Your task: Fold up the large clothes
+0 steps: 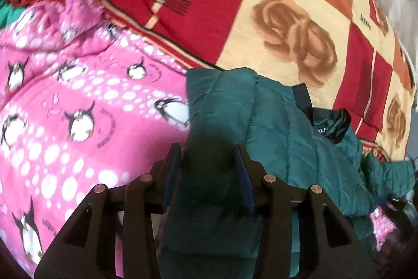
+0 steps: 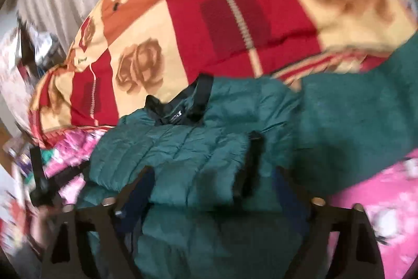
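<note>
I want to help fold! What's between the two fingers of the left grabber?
A dark fold of the green puffy jacket fills the gap of the left gripper, seen in the left wrist view.

The word "love" is printed in dark letters on a cream square of the patchwork blanket, near its right edge in the left wrist view. It recurs twice on the blanket in the right wrist view, blurred. A small dark label sewn inside the collar of the green quilted jacket carries white letters, too small to read.
</note>
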